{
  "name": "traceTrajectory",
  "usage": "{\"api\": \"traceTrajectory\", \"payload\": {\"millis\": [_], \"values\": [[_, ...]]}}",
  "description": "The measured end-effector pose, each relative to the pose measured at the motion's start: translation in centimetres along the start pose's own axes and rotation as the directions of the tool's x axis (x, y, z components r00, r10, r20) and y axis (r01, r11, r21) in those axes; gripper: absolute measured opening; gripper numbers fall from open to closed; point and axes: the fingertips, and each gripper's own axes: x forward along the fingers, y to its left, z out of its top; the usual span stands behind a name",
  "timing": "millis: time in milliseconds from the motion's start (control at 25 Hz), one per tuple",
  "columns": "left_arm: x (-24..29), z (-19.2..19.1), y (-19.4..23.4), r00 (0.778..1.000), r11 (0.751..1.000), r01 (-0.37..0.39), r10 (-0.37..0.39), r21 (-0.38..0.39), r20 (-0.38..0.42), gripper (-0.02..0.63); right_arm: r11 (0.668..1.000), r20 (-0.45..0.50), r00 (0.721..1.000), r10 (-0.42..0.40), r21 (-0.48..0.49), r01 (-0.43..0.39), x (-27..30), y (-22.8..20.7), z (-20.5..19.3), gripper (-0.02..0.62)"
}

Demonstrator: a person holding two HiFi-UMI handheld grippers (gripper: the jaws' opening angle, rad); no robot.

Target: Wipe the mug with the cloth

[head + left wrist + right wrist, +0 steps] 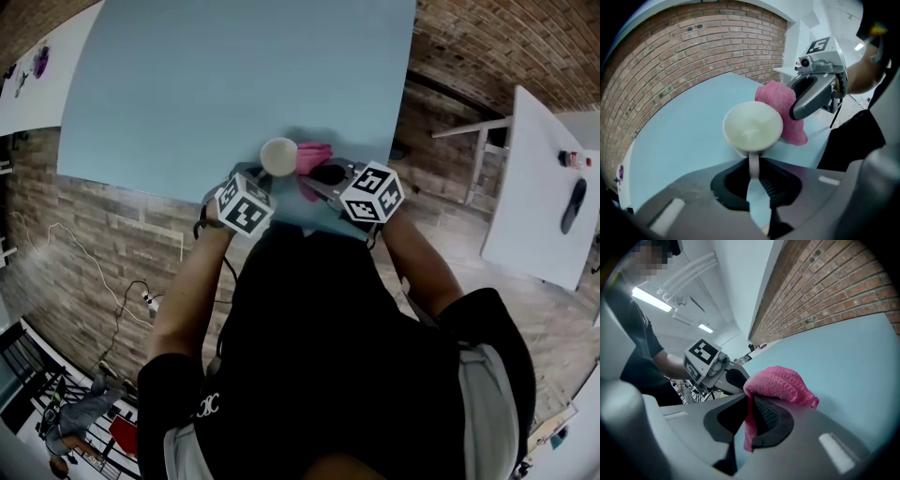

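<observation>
Grip on the mug [752,127] is by the handle alone. Your left gripper [753,171] has its fingers closed on that thin loop, and the cream body stands clear beyond them. Your right gripper [750,413] has its fingers clamped on one fold of the pink cloth [780,383], whose bulk touches the mug's side.

Risks:
- A hard sideways wipe could twist the handle in the fingers.
- A snag could drag the fold out.
- The two grippers are close enough to knock together.

Clearances: the mug is just inside the near edge of the bench [187,84], so a slip towards you could send it off. I cannot tell whether it rests on the surface. Open bench lies beyond and to both sides.
</observation>
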Motion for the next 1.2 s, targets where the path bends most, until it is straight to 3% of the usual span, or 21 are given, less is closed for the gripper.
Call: {"api": "traceTrajectory", "payload": {"millis": [320,600,840,1200], "values": [[0.1,-0.1,-0.7,0.999,0.995,0.041,-0.039,-0.090,0.025,0.049,0.998,0.019,0.998,-0.052,-0.019,0.052,0.2,-0.4,0.2,0.035],[0.4,0.4,-1.3,0.999,0.983,0.014,-0.005,-0.183,0.052,0.054,0.997,-0.006,0.998,-0.058,-0.048,0.058,1.0,1.2,-1.0,0.035],[0.6,0.7,-2.3,0.998,0.983,0.031,-0.020,-0.182,0.060,0.060,0.985,-0.066,0.991,-0.119,-0.136,0.109,2.5,1.9,-2.2,0.035],[0.3,1.6,-3.7,0.985,0.976,0.121,-0.095,-0.183,0.144,0.072,0.960,-0.040,0.974,-0.222,-0.185,0.211,2.3,0.6,-1.4,0.035]]}}
